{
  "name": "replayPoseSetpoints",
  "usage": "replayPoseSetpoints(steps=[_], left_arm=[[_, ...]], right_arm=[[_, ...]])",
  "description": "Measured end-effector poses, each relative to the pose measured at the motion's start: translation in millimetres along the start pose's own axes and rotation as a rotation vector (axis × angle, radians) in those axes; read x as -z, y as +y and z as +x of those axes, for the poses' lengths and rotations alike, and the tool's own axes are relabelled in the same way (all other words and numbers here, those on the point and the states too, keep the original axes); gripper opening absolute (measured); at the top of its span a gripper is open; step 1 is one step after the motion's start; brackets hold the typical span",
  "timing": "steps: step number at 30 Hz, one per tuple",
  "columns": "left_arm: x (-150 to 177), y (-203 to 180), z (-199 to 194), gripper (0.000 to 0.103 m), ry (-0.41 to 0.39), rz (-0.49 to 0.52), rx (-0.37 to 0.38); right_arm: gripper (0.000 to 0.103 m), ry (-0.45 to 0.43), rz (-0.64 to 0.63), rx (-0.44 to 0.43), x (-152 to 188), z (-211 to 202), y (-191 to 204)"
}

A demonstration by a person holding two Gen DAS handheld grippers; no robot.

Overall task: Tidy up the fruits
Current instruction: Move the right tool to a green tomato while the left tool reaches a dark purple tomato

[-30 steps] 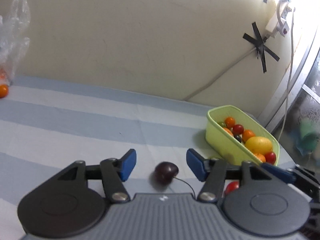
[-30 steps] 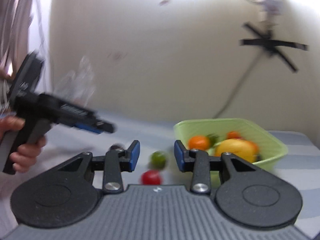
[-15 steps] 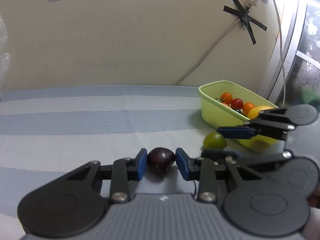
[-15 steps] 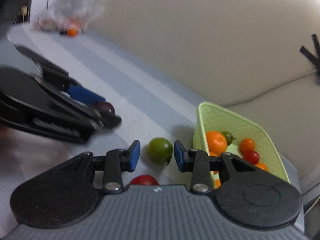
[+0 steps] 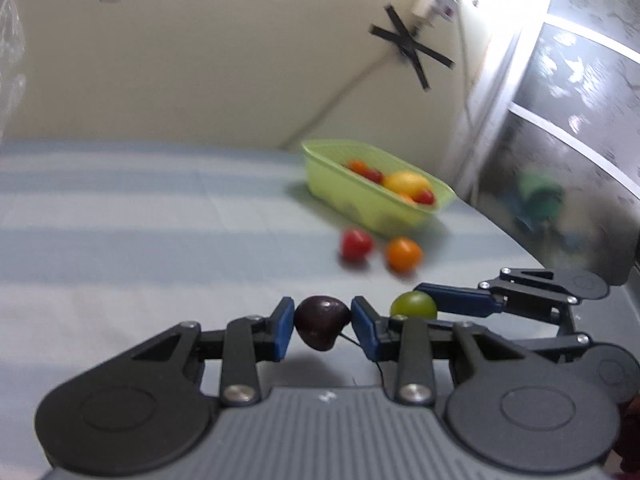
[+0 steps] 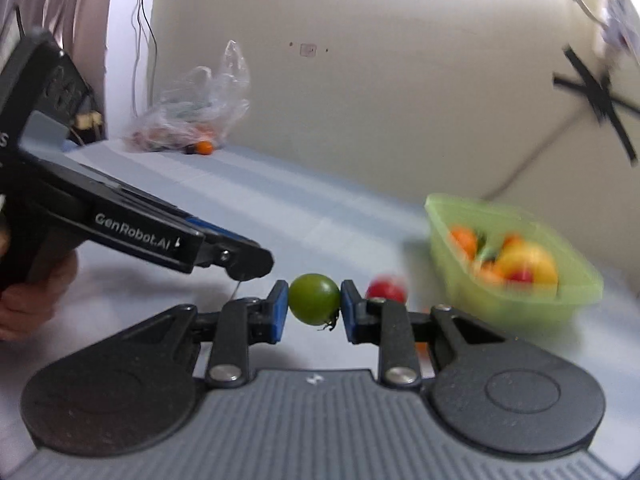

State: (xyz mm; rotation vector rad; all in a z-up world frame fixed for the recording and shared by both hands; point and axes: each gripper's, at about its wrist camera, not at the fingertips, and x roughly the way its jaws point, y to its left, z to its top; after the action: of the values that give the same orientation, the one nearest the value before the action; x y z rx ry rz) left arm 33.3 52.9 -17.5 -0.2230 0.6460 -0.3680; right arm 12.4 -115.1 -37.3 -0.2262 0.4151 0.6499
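the left gripper (image 5: 322,326) pinches a dark purple cherry (image 5: 321,327) between its blue pads (image 5: 285,327), the glossy, slightly heart-shaped fruit held clear above the striped cloth (image 5: 120,240), with a thin stem trailing under the right pad. the right gripper (image 6: 314,300) clamps a smooth round green tomato (image 6: 314,299) between its own blue pads (image 6: 277,312); a small dried calyx shows at the tomato's lower edge. in the left wrist view the same green tomato (image 5: 413,306) sits just beside the cherry, gripped by the right gripper's flat fingers coming in from the right.

further back, a red tomato (image 5: 355,244) and an orange tomato (image 5: 403,254) lie near each other on the pale blue and white cloth, just in front of a translucent lime-green plastic tub (image 5: 332,172). the rectangular tub with rounded corners holds more small red and orange fruit and a larger yellow one (image 5: 406,183).

a crinkled clear plastic bag (image 6: 192,116) with fruit inside slumps against the cream wall at the far end, an orange fruit (image 6: 204,147) beside it. black tape forms a cross on the wall (image 5: 412,50).
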Motion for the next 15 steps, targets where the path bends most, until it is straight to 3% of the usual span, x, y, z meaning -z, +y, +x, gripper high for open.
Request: replayPoseSetpoints(steps=[6,9,11,15], left_arm=[[17,-18,0,0.034,0.000,0.033,-0.049],[25,-21,-6,0.047,-0.025,0.057,-0.104],[30,-21,-4,0.050,-0.026,0.064,-0.116],[31,-23,-6,0.052,-0.034,0.083,-0.131]], right_arm=[[0.031,0.031,0.028,-0.005,21,-21,11],[0.032,0.043,0.051,0.001,26,-17,8],[0.040,0.039,0.066,0.001,28,-18,7],[0.042,0.047,0.100,-0.005,36,-17,3]])
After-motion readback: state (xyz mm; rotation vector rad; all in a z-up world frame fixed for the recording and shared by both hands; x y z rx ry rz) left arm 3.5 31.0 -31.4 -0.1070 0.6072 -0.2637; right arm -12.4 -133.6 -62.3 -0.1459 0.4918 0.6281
